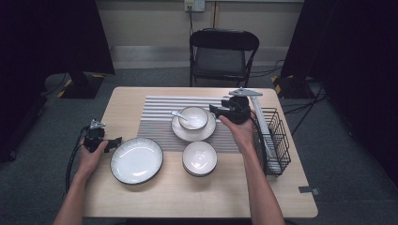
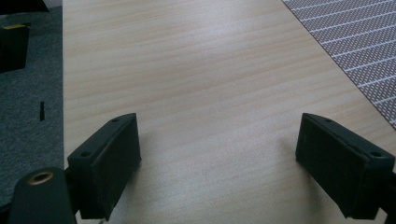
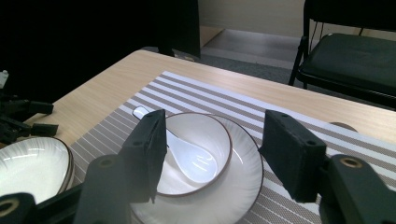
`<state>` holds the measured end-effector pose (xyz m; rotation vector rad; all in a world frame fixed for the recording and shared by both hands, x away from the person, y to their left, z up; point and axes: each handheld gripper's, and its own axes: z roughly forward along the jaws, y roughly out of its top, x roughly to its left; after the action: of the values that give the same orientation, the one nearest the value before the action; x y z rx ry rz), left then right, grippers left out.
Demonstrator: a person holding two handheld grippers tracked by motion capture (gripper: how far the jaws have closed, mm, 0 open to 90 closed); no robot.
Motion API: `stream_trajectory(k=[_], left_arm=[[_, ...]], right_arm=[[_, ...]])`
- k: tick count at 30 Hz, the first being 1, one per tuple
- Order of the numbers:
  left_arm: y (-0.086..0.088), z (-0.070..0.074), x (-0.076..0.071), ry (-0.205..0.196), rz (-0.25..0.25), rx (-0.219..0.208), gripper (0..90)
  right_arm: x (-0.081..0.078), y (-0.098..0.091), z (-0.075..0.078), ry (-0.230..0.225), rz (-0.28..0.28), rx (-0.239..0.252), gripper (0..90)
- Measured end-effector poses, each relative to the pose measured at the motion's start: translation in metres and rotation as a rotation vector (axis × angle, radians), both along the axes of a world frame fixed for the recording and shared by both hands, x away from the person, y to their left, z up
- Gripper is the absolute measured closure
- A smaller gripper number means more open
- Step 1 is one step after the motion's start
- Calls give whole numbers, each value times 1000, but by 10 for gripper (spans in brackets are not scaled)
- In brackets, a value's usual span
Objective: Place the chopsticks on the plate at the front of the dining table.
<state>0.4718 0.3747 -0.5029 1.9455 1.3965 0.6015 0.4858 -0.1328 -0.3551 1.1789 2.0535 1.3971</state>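
Tongs are spread wide on both the left gripper (image 1: 114, 141) and right gripper (image 3: 212, 144). To grab the bowl (image 3: 198, 151) well, go slowly and don't bump the spoon (image 3: 182, 151).

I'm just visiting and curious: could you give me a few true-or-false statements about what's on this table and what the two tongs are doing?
1. A spoon lies in the bowl on the small plate. True.
2. The right tongs grip the spoon. False: they stand open beside the bowl, holding nothing.
3. The left tongs are open over bare table. True.
4. The wire rack holds plates. False: none are in it.
5. The large plate is piled with food. False: it's bare.
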Motion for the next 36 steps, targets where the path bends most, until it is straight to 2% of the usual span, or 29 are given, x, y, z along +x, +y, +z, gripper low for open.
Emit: stream_trajectory(k=[4, 7, 14, 22, 26, 27, 31, 33, 36], left_arm=[[0, 0, 0, 0, -2, 1, 133], [0, 0, 0, 0, -2, 2, 133], [0, 0, 0, 0, -2, 0, 133], [0, 0, 0, -1, -1, 0, 133], [0, 0, 0, 0, -1, 2, 133], [0, 0, 0, -1, 0, 1, 132], [0, 0, 0, 0, -2, 3, 133], [0, 0, 0, -1, 0, 1, 133], [0, 0, 0, -1, -1, 1, 133]], right_arm=[[0, -5, 3, 9, -1, -20, 400], [-1, -10, 5, -7, -5, -19, 399], [-3, -23, 6, 17, -32, -27, 402], [-8, -37, 9, 9, -63, -15, 418], [-10, -46, 12, -19, -97, 0, 423], [-10, -47, 12, -32, -102, -14, 427], [-10, -52, 13, -21, -108, -32, 471], [-10, -55, 13, -18, -118, -31, 507], [-11, -61, 13, -29, -128, -27, 504]])
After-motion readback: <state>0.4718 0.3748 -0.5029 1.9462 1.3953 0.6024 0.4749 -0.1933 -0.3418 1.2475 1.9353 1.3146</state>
